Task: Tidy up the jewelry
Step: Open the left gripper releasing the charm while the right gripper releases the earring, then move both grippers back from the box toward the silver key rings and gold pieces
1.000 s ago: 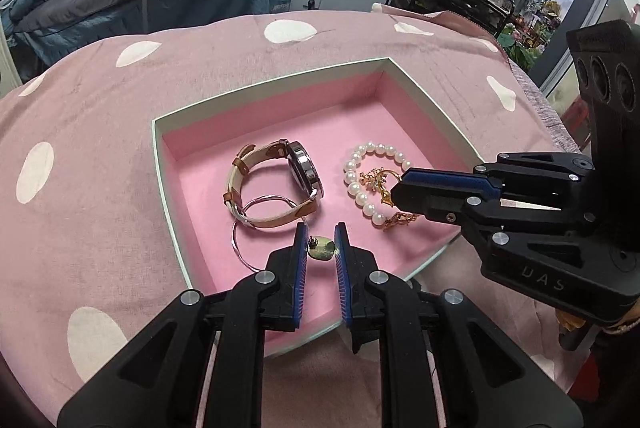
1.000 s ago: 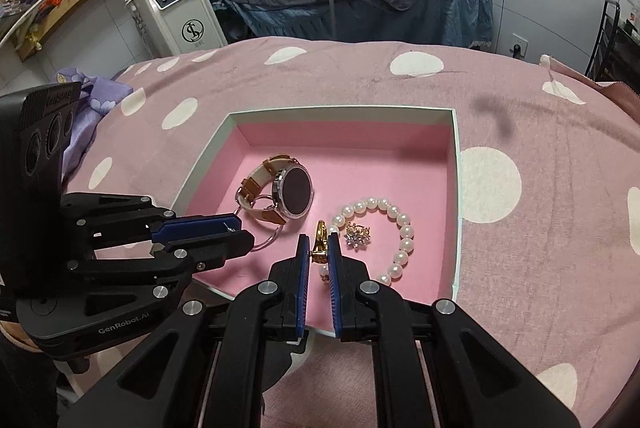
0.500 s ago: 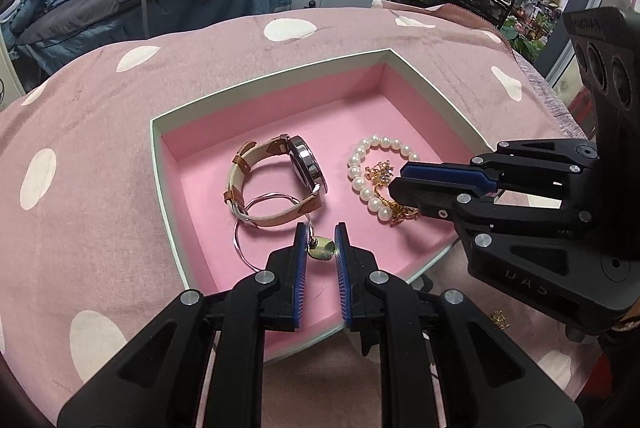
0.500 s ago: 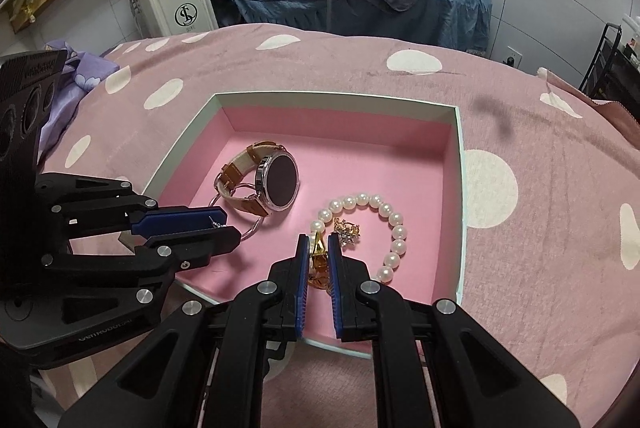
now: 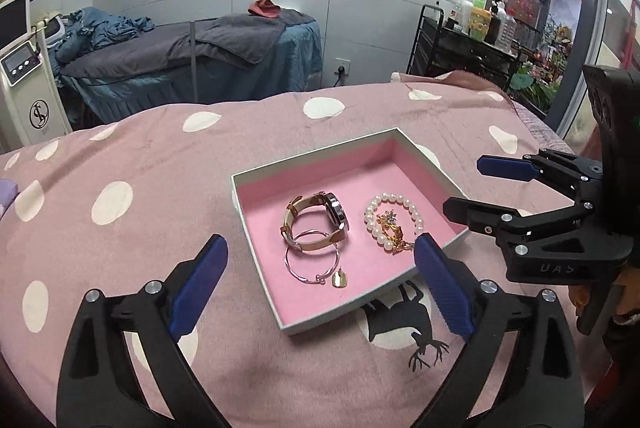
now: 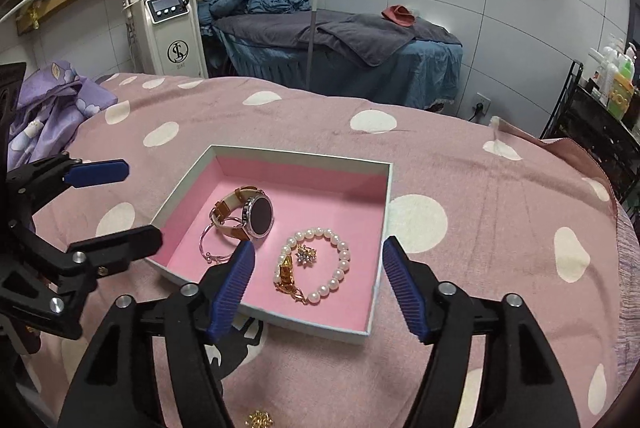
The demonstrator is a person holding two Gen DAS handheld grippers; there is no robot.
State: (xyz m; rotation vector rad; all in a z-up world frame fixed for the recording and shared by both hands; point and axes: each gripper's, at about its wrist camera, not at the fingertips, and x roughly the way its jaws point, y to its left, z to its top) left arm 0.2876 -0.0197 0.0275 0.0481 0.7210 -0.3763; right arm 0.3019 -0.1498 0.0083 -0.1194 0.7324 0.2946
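A pink-lined box (image 5: 320, 156) (image 6: 382, 224) sits on the spotted pink cloth. In it lie a tan-strapped watch (image 5: 320, 214) (image 6: 248, 214), a silver bangle with a gold heart charm (image 5: 312, 262) (image 6: 210, 248), a pearl bracelet (image 5: 390, 218) (image 6: 334, 270), a gold chain (image 5: 394, 238) (image 6: 288, 274) and a small star ornament (image 6: 306, 252). My left gripper (image 5: 320, 286) (image 6: 108, 204) is open and empty, above the box's near left side. My right gripper (image 6: 318, 288) (image 5: 476, 186) is open and empty, above the box's near right side.
A gold ornament (image 6: 260, 419) lies on the cloth in front of the box. A deer print (image 5: 404, 324) marks the cloth. Purple fabric (image 6: 44, 108) lies at the left. Beyond are a massage bed (image 6: 340, 56), a machine (image 6: 168, 24) and a bottle cart (image 5: 472, 40).
Both grippers have opened and pulled back and up from the box. The heart-charm bangle and the gold chain now lie free in the box.
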